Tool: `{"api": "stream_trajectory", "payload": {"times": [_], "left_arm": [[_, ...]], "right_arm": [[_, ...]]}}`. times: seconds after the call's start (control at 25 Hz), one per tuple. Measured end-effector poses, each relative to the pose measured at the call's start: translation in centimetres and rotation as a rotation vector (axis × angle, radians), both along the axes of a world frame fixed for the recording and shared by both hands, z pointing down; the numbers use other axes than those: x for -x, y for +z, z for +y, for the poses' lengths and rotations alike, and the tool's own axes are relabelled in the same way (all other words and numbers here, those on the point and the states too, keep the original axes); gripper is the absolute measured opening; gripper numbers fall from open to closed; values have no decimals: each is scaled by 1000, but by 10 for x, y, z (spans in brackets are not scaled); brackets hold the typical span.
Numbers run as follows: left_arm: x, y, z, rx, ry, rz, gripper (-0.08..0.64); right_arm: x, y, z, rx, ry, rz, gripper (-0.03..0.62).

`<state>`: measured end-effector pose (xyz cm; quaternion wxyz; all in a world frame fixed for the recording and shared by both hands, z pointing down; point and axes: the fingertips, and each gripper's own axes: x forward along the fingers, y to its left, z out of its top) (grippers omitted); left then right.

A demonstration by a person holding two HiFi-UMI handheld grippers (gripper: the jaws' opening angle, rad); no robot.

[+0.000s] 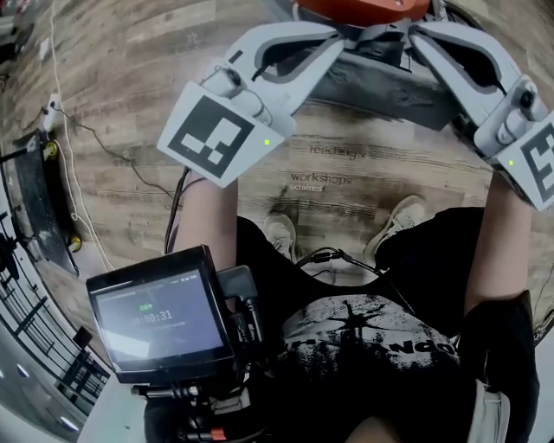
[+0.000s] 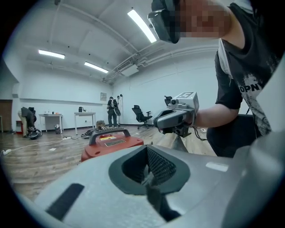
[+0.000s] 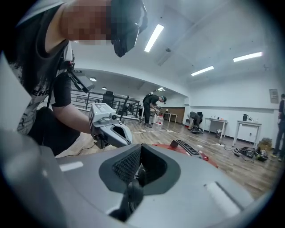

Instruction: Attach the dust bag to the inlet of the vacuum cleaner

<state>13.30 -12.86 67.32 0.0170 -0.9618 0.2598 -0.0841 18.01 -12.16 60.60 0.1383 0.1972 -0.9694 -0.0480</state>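
While the dust bag point(image 1: 389, 164) is held up by its top edge just short of the red vacuum cleaner point(image 1: 363, 7), the left gripper point(image 1: 342, 39) and right gripper point(image 1: 415, 35) are both clamped shut on it. A tear or slip is judged likely if the thin paper is pulled unevenly. No inlet is shown, and it may be masked by the hanging bag. A tangle of cables point(image 2: 91, 132) is left on the floor beyond, and tables point(image 2: 84, 116) are set well behind.

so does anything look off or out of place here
Nothing stands out. The dust bag hangs between the left gripper and the right gripper, both shut on it, just short of the red vacuum cleaner. No spill or damage shows.
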Motion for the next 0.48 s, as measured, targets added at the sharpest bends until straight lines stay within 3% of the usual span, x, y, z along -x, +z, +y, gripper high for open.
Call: {"api": "stream_trajectory", "payload": {"times": [0.16,0.4,0.48], "left_arm": [[8,-13,-10,36,-100,72,3],[18,-27,-7,103,-218,49,3],[20,-47,2,150,-249,93,3]], "right_arm": [[-3,-29,5,16,4,-17,5],[-9,-68,9,28,14,-52,5],[-10,-81,10,31,17,-63,5]]}}
